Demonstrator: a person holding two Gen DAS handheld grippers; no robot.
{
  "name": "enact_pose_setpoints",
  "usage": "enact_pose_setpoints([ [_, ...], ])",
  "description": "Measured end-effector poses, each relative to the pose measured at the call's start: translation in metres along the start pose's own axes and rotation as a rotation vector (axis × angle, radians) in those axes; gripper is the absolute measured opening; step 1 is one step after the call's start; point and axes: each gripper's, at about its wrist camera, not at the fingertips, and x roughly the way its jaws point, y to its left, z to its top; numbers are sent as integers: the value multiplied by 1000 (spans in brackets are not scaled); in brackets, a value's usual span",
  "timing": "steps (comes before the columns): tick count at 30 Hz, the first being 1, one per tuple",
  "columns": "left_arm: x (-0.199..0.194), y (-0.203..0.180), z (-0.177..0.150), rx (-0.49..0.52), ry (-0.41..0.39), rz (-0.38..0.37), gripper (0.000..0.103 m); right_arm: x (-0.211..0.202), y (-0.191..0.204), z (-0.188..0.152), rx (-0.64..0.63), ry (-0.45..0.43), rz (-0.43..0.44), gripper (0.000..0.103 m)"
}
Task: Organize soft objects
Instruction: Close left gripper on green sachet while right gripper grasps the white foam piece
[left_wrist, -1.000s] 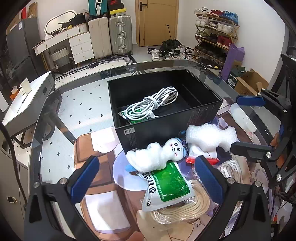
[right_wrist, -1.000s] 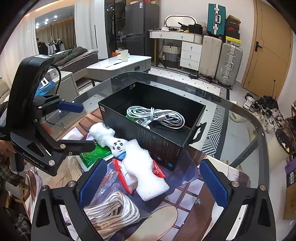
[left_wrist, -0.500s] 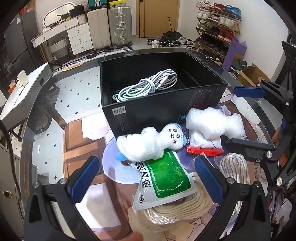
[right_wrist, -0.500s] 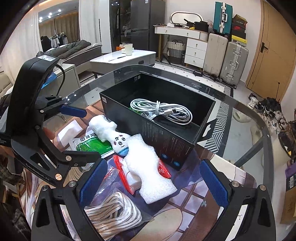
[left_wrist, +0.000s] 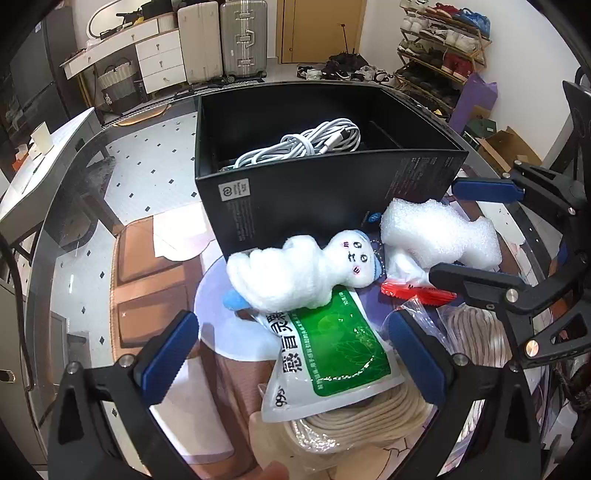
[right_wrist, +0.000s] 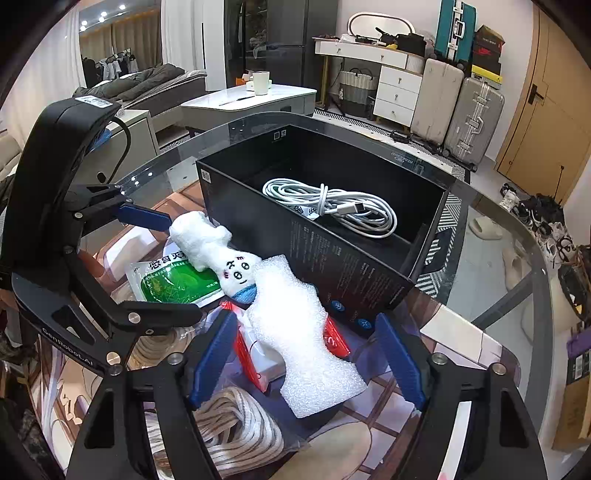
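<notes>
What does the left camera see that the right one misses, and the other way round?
Only the left view shows the shoe rack and the purple bag. Only the right view shows the mug and the bed. Both show the black box holding the white cable, the plush doll, foam, green packet and suitcases.

Glass table with a black box and a heap of soft goods

The glass table (right_wrist: 491, 258) carries a patterned mat (left_wrist: 147, 291), an open black box (right_wrist: 347, 273), and beside it a red-edged packet (right_wrist: 255, 354), a green sachet (left_wrist: 332, 347) and bagged rope (right_wrist: 229, 424).
</notes>
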Motion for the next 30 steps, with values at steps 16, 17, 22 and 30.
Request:
enact_pose_setpoints([
  [16, -1, 5, -5, 3, 18, -14, 69, 4, 4, -7, -7, 17, 19, 49],
  [17, -2, 6, -5, 1, 18, -15, 65, 4, 5, -7, -8, 16, 21, 48],
  [22, -3, 6, -5, 8, 21, -30, 54, 4, 4, -9, -6, 18, 32, 45],
  [30, -9, 13, -10, -17, 20, -69, 47, 0, 5, -13, -7, 23, 33, 39],
])
